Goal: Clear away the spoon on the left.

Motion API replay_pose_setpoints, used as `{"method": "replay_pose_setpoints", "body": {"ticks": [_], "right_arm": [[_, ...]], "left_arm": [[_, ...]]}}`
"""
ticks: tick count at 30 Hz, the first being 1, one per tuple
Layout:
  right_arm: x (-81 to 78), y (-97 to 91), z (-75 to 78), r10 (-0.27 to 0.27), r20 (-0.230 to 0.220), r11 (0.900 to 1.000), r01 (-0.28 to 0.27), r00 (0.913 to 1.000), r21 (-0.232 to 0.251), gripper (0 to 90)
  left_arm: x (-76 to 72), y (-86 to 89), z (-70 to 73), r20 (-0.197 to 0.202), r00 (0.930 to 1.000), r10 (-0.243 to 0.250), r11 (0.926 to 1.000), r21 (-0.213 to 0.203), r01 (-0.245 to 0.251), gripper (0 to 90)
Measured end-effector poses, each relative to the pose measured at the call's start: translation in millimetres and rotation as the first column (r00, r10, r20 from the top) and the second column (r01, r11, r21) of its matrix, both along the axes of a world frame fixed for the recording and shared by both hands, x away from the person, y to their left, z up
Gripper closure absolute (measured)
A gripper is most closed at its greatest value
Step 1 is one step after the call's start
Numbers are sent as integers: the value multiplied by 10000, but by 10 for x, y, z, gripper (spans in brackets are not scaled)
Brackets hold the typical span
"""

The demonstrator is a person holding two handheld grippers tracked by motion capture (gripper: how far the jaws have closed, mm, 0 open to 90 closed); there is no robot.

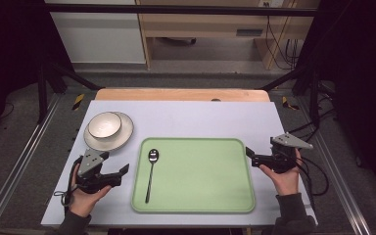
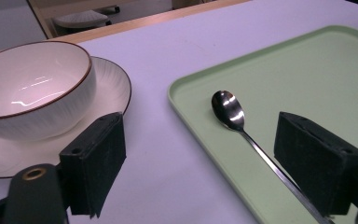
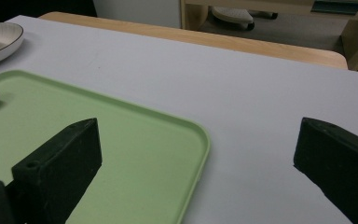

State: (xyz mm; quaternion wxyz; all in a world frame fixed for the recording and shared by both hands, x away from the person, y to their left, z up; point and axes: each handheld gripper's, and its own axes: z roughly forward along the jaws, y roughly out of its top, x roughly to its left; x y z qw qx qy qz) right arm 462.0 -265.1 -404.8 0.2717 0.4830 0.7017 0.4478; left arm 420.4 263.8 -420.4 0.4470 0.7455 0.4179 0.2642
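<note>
High view: tray [image 1: 200,171] is my landmark. Spoon [image 1: 151,172] lies inside it along the near-left rim, bowl end away from me. Left gripper [image 1: 122,172] just left of the tray, right gripper [image 1: 248,155] at its right edge, both spread, empty. Bowl [image 1: 105,125] sits empty on a plate [image 1: 123,133] beyond the tray's far-left corner. Left gripper view: spoon [image 2: 235,122] between my jaws' line, polished steel; I judge it light, stiff, slippery, lying flat; best pinched mid-handle. Right gripper view: tray corner [image 3: 186,140] ahead, jaws wide, nothing held.
</note>
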Motion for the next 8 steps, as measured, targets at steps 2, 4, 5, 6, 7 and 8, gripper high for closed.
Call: {"method": "replay_pose_setpoints", "body": {"ticks": [2,4,5,6,7,8], "right_arm": [[3,-21,-11,-45,-21,10000,44,10000,-24,13],[6,-33,-23,-65,-41,9999,65,10000,-76,14],[6,-36,-24,-58,-82,9999,57,9999,-108,14],[7,-36,-27,-74,-96,9999,73,9999,-114,14],[12,-40,-33,-87,-77,9999,86,9999,-141,16],[12,-40,-33,-87,-77,9999,86,9999,-141,16]], "left_arm": [[-1,46,-22,-16,9997,233,9996,-163,-233,168],[-1,85,-41,-62,9994,340,9991,-264,-342,170],[-2,109,-53,-56,9991,416,9987,-295,-417,170],[-2,129,-67,-69,9988,489,9983,-318,-491,172],[-2,129,-67,-69,9988,489,9983,-318,-491,173],[-1,155,-84,-86,9982,599,9977,-299,-602,173]]}}
